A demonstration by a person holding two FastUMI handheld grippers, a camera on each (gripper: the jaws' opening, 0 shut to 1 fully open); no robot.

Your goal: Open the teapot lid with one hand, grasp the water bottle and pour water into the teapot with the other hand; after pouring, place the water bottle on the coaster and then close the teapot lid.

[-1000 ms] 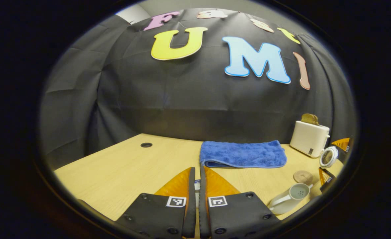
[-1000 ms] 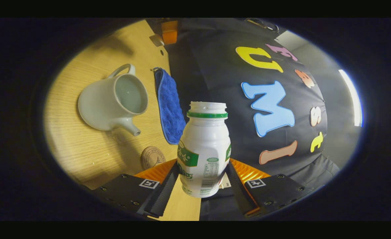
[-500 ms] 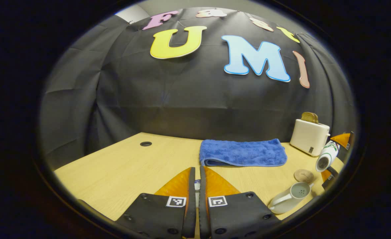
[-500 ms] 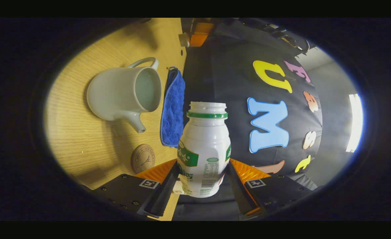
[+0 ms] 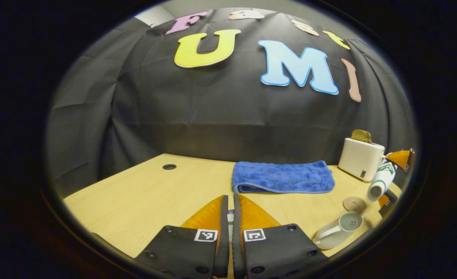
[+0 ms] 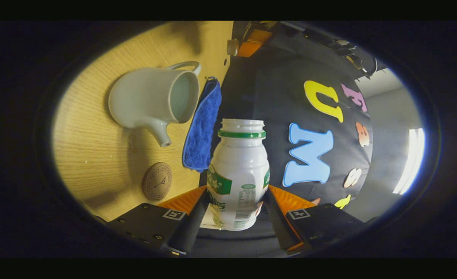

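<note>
Wooden table point(image 5: 143, 197) carries the open teapot point(image 6: 150, 101), with the coaster point(image 6: 157, 181) near its spout and a blue towel point(image 6: 202, 126) just beside it. Left tongs point(image 5: 228, 217) are nearly closed on something small, likely the lid, though this is hard to tell. Right tongs point(image 6: 236, 201) grip the bottle point(image 6: 239, 174), which lies tilted, its mouth beside the teapot and not over it. Water may spill on the table or towel if the mouth misses the opening.
</note>
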